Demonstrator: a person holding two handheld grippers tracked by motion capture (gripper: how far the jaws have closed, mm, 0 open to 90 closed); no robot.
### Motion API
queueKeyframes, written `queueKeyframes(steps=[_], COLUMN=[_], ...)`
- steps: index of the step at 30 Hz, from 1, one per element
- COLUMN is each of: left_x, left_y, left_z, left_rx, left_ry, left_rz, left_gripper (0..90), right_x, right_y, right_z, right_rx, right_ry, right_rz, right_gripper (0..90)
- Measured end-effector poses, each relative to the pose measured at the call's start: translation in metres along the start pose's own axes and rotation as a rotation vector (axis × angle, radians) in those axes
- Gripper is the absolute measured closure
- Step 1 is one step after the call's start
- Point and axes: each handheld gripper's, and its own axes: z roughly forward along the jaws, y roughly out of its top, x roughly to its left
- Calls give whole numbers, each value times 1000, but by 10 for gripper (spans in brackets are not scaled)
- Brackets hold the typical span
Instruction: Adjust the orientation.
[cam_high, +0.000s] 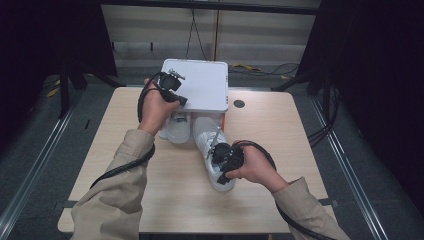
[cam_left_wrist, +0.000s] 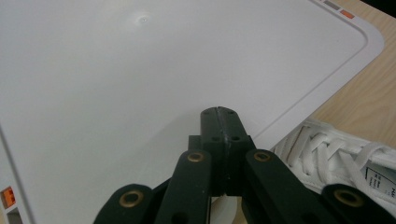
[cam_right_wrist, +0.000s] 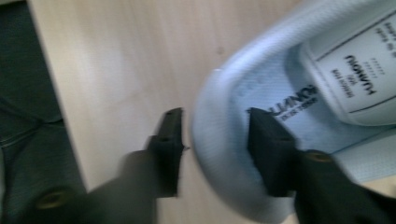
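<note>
Two white sneakers stand on the wooden table in front of a white box with a flat lid (cam_high: 205, 82). In the high view my left gripper (cam_high: 181, 99) rests at the lid's near left corner, above one sneaker (cam_high: 177, 131). The left gripper view has its jaws (cam_left_wrist: 219, 114) shut together with nothing between them, over the lid (cam_left_wrist: 140, 70), and the laced sneaker (cam_left_wrist: 336, 154) at lower right. My right gripper (cam_high: 221, 172) is at the heel of the nearer sneaker (cam_high: 207, 142). In the right gripper view, which is blurred, it (cam_right_wrist: 217, 126) straddles the heel wall (cam_right_wrist: 219, 154), one jaw outside and one inside the sneaker.
The light wood table (cam_high: 280, 140) has bare surface left, right and in front of the sneakers. A small round dark hole (cam_high: 239, 104) sits right of the box. Cables trail from both grippers along the sleeves. Dark floor and rails surround the table.
</note>
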Motion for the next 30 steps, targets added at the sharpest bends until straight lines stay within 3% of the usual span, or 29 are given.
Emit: queueKeyframes(steps=[3, 5, 10, 19, 22, 25, 29, 30], left_x=[-1, -1, 0, 0, 1, 2, 2, 2], left_y=[0, 0, 0, -1, -1, -2, -1, -1], left_z=[0, 0, 0, 0, 0, 0, 0, 0], left_rx=[2, 3, 1, -5, -11, -12, -10, -6], left_ry=[1, 3, -1, -8, -15, -19, -21, -21], left_rz=[-3, -2, 5, -2, -8, -11, -12, -14], left_gripper=[900, 900, 900, 900, 900, 900, 900, 900], right_x=[-2, 1, 10, 10, 8, 2, -7, -10], right_y=[0, 3, 14, 38, 42, 45, 51, 53], right_z=[1, -1, -13, -28, -30, -35, -36, -35], right_rx=[-8, 1, -63, -112, -100, -116, -92, -111], right_ry=[39, 29, -20, -55, -112, -124, -115, -110], right_rz=[-5, -35, -104, -126, -149, -150, -134, -131], right_gripper=[707, 730, 725, 704, 706, 706, 702, 703])
